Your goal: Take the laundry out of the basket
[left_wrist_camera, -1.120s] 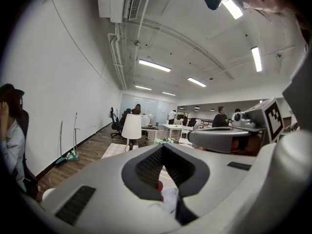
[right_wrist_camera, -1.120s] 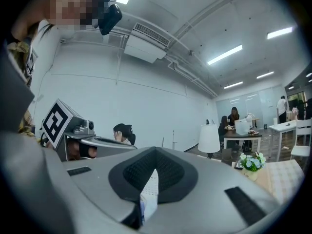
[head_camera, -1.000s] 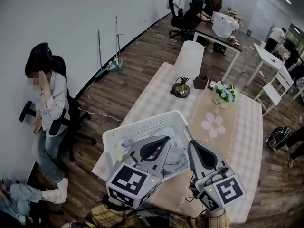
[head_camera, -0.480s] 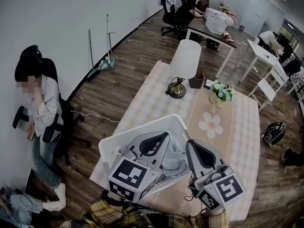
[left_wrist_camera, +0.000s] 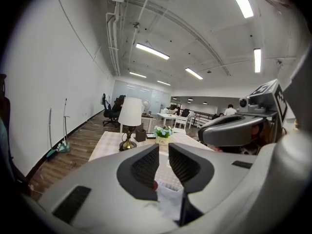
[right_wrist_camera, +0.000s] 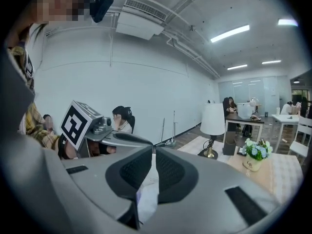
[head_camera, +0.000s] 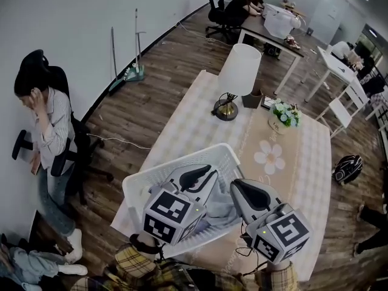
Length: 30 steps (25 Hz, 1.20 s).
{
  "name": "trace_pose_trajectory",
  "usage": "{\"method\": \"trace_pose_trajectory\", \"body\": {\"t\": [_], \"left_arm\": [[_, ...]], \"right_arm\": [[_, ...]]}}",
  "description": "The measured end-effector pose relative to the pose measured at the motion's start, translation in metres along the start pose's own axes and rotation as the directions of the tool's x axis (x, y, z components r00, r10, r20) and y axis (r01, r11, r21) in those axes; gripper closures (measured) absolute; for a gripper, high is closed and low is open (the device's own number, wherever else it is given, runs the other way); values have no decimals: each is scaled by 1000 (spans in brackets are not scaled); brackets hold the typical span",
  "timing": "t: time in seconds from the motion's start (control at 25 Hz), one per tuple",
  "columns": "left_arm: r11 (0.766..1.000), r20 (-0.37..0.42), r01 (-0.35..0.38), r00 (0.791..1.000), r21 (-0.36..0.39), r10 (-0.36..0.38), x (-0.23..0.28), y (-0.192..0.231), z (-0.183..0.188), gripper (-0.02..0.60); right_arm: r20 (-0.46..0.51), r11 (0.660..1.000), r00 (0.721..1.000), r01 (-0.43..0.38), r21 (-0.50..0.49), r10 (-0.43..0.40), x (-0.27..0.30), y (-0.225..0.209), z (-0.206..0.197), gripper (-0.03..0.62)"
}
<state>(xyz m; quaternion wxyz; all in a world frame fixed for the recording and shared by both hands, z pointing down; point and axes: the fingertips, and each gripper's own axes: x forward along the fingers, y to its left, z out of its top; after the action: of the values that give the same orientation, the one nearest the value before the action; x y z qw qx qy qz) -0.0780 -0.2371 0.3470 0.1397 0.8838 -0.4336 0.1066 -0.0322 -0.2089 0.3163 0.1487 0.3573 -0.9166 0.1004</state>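
A white slatted laundry basket (head_camera: 176, 165) stands on the table's near end. Grey-white laundry (head_camera: 221, 204) lies bunched at its near right side, between my two grippers. My left gripper (head_camera: 212, 173) reaches over the basket; its jaws have just been opening, and a clear gap shows between the pads (left_wrist_camera: 146, 167). White cloth (left_wrist_camera: 168, 199) lies low between the jaws, near their base. My right gripper (head_camera: 234, 185) is beside it. Its jaws have also just opened slightly, and a strip of white cloth (right_wrist_camera: 152, 179) still hangs in the narrow gap.
Further along the checked table (head_camera: 182, 117) stand a white-shaded lamp (head_camera: 237, 71), a brown box (head_camera: 251, 99) and a flower pot (head_camera: 284, 115) on a beige runner (head_camera: 271, 157). A person sits on a chair (head_camera: 48, 126) by the left wall. A backpack (head_camera: 347, 167) lies on the floor to the right.
Both grippers have sunk lower over the basket's near side, taking the cloth down with them. Both pairs of jaws now stand slightly apart.
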Motion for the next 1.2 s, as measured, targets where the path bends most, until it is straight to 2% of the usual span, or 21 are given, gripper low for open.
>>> {"method": "trace_pose_trajectory", "body": {"t": [0.08,0.2,0.36,0.48,0.56,0.8,0.92,1.04,1.2], "left_arm": [[1000,-28,4,1000,-3,-4,6,4,-9,472],[1000,-74,9,997,-9,-10,15,10,-22,437],[1000,-153,17,988,-4,-17,29,20,-45,397],[999,-213,28,977,18,-24,39,21,-64,383],[999,-252,46,967,25,-38,46,20,-76,365],[996,-357,84,932,22,-70,60,23,-111,331],[994,-397,104,914,26,-85,65,23,-124,317],[993,-416,113,905,41,-86,70,24,-133,305],[989,-445,133,891,63,-92,79,23,-147,271]], "right_arm": [[-42,1000,999,-18,-16,17,5,2,-6,543],[-122,996,990,-72,-47,66,11,6,-16,480],[-281,977,950,-175,-119,136,17,13,-41,393],[-409,950,896,-261,-169,174,21,21,-62,344],[-482,931,858,-304,-203,176,27,24,-74,273],[-620,889,760,-404,-215,195,43,31,-108,263],[-692,863,694,-459,-212,199,47,32,-125,263],[-751,834,633,-506,-219,187,50,31,-140,250],[-801,820,578,-528,-221,156,57,28,-157,223]]}}
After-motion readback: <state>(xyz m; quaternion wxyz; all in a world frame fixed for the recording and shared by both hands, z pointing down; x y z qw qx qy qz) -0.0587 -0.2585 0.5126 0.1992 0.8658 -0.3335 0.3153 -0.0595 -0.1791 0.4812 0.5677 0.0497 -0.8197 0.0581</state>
